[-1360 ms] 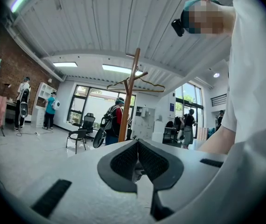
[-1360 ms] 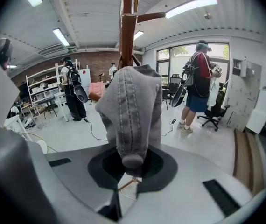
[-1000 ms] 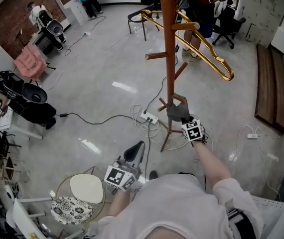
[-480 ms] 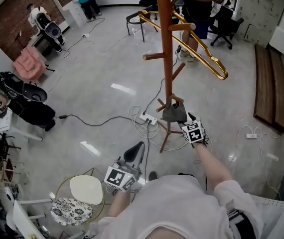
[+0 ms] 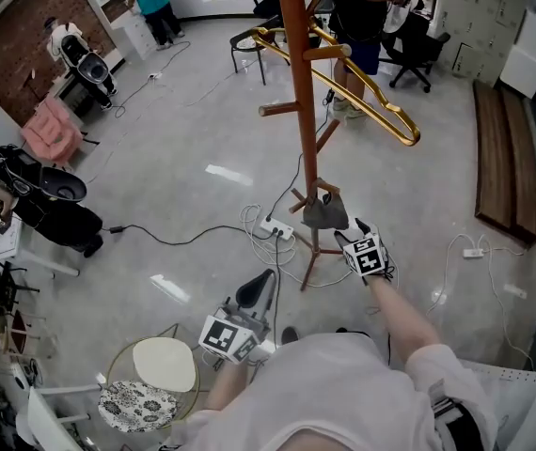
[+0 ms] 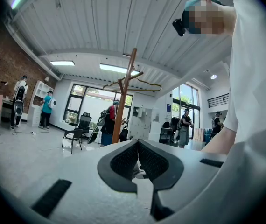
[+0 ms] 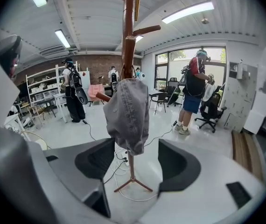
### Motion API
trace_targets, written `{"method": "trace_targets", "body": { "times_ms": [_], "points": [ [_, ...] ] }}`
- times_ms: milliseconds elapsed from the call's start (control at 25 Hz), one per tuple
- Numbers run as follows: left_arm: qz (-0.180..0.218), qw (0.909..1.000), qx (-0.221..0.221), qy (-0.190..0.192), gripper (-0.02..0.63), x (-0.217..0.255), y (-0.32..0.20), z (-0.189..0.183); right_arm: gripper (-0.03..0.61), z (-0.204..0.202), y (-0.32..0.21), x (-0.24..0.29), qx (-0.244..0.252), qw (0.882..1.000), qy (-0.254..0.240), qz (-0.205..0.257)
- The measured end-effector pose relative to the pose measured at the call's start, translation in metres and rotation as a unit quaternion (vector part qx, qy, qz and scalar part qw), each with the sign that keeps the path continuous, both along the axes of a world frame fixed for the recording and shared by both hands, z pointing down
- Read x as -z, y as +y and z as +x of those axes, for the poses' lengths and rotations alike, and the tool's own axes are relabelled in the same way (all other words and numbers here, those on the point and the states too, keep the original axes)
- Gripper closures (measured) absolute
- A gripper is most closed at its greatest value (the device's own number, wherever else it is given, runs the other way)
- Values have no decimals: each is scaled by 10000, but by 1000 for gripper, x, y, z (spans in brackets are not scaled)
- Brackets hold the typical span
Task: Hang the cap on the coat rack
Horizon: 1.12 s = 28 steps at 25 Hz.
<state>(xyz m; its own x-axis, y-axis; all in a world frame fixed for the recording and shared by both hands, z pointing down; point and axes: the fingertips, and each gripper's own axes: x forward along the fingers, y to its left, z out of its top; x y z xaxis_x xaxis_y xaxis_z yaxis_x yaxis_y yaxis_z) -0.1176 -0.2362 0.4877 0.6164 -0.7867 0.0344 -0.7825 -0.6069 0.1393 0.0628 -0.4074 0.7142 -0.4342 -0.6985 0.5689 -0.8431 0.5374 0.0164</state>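
A grey cap [image 5: 325, 212] hangs from a low peg of the brown wooden coat rack [image 5: 298, 111]. My right gripper [image 5: 353, 233] sits just behind the cap, open. In the right gripper view the cap [image 7: 128, 113] droops from the peg on the pole [image 7: 129, 31], ahead of and above my right gripper [image 7: 135, 160]; its dark pads [image 7: 95, 160] do not touch the fabric. My left gripper [image 5: 254, 289] hangs low by the person's body, shut. In the left gripper view my left gripper [image 6: 138, 160] holds nothing, and the rack [image 6: 123, 101] stands far off.
A gold hanger [image 5: 381, 111] hangs high on the rack. A power strip with white cables [image 5: 280, 222] lies at the rack's foot. A round stool [image 5: 165, 357] stands at lower left, a wooden bench [image 5: 508, 158] at right. People stand at the back of the room.
My right gripper has opened and let go of the cap, which now hangs from the peg by itself. The left gripper has stayed where it was.
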Motion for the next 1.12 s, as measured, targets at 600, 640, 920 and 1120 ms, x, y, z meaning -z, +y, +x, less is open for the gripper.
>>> {"method": "trace_targets", "body": {
  "times_ms": [600,640,920,1120],
  "points": [
    [229,9996,-174,-35,604,9,4,10,324,12,52,68,49,9958,-677,621],
    [229,9996,-183,-27,604,10,4,11,325,12,57,75,72,9948,-757,679],
    [330,9989,-319,-60,604,18,2,20,324,14,87,138,149,9847,-1210,1245],
    [370,9985,-392,-71,604,24,-3,26,325,9,97,186,327,9770,-1487,1494]
  ]
}}
